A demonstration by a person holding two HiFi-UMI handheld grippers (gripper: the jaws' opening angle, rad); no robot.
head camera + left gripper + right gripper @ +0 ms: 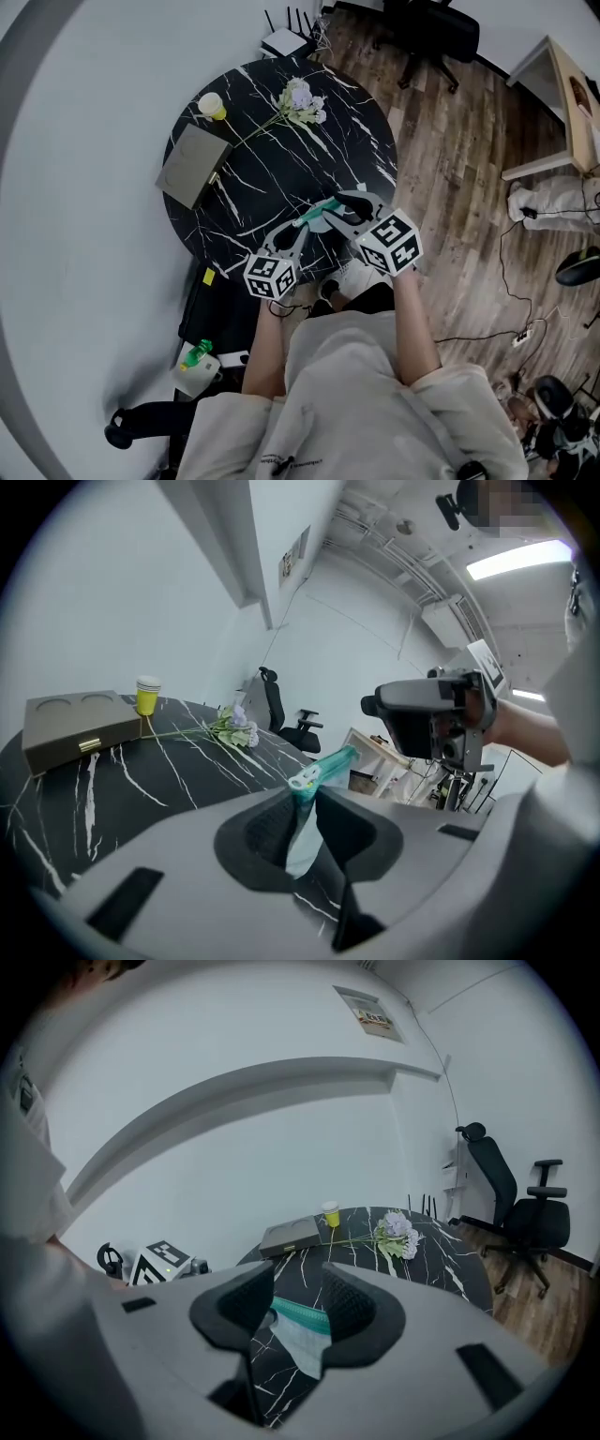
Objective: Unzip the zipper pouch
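Pouch [317, 214] over near table [281, 178] rim — left tool [302, 803], right tool [298, 1321] both clenched on it — open marble beyond

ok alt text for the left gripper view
A hand-held gripper pinches one end of a teal zipper pouch above a black marble table. Further back lie a flat box, a yellow cup and flowers; the other hand-held gripper shows at right.

Both forearms extend forward. The left gripper [302, 225] and right gripper [345, 201] converge, tips close together, each clamped on the zipper pouch [318, 212].
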